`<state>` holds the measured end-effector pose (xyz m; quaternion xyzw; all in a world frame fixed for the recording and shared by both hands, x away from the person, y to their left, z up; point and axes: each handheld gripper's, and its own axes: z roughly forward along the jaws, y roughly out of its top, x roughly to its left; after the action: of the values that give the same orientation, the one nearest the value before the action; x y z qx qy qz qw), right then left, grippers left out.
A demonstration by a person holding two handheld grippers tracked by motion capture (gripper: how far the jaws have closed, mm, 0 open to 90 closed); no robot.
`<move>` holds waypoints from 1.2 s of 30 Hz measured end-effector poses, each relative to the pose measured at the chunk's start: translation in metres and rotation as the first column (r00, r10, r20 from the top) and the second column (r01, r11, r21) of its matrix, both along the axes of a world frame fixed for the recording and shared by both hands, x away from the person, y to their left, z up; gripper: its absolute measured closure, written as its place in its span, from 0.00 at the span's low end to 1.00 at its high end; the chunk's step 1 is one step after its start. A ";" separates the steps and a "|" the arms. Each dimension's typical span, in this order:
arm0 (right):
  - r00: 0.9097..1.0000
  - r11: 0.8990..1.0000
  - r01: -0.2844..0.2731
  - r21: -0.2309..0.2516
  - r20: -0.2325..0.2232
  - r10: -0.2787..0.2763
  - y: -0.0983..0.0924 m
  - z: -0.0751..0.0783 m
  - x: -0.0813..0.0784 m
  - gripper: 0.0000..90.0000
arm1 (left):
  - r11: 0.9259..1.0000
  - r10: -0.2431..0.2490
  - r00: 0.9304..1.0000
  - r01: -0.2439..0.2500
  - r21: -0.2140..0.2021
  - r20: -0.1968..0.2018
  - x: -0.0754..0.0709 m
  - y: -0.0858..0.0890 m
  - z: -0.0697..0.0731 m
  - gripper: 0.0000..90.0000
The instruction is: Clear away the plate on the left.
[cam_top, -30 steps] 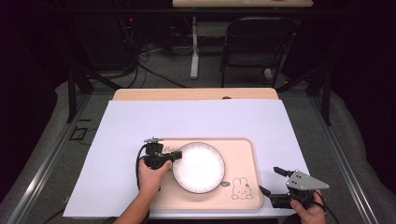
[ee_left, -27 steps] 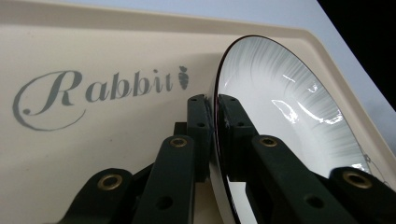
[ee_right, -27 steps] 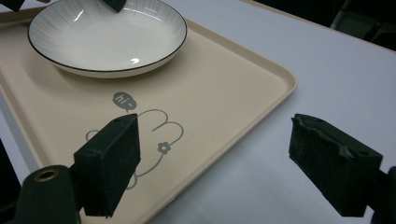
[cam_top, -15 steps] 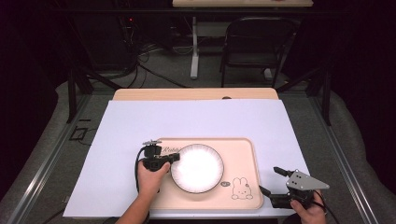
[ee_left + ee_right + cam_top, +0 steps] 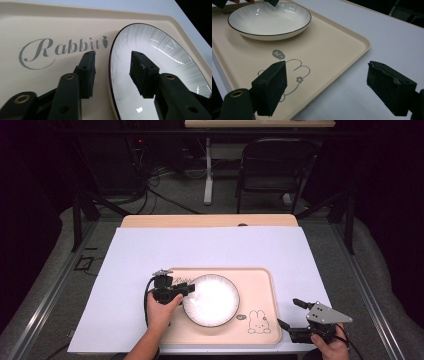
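white plate (image 5: 211, 300) flat and upright on beige tray (image 5: 260, 285), left of its middle, left gripper (image 5: 186, 290) just opened, jaws spread astride plate's left rim without pressing, right gripper (image 5: 290, 314) spread empty over tray's near right corner, white sheet (image 5: 210, 245) beneath

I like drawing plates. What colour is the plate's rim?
Black, on a white plate; clearest in the right gripper view.

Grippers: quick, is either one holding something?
Left gripper: jaws just opened, straddling the plate rim, not gripping.
Right gripper: open, holding nothing.
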<state>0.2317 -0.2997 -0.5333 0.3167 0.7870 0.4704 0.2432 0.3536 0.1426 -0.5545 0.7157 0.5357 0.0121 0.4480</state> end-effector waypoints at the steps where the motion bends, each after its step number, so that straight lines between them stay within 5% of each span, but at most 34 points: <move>1: 1.000 1.000 0.000 -0.001 0.001 0.000 0.000 0.000 0.000 0.18 | 1.000 0.001 1.000 -0.001 0.016 0.013 -0.001 -0.001 0.002 0.55; 5: 1.000 1.000 -0.002 -0.001 0.002 0.002 0.000 0.000 0.000 0.18 | 0.998 0.000 0.998 -0.004 0.065 0.065 -0.003 -0.003 0.004 0.49; 10: 1.000 1.000 -0.001 -0.001 0.000 0.001 0.000 0.000 0.000 0.18 | 0.996 -0.007 0.997 0.000 0.088 0.081 -0.004 -0.004 0.005 0.44; 19: 1.000 1.000 0.000 0.000 -0.002 0.000 0.000 0.000 0.001 0.18 | 0.996 0.012 0.993 -0.022 0.086 0.114 -0.003 0.003 0.018 0.43; 28: 1.000 1.000 0.000 -0.001 -0.003 0.000 0.000 0.000 0.001 0.18 | 0.993 0.064 0.982 -0.081 0.087 0.177 -0.012 0.036 0.044 0.43; 36: 1.000 1.000 0.001 -0.003 -0.004 -0.001 0.001 0.000 0.001 0.18 | 0.987 0.128 0.972 -0.145 0.076 0.195 -0.021 0.064 0.052 0.43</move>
<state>0.2324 -0.2990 -0.5333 0.3177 0.7880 0.4685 0.2420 0.3329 0.2064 -0.5028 0.6922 0.5374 0.1350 0.4624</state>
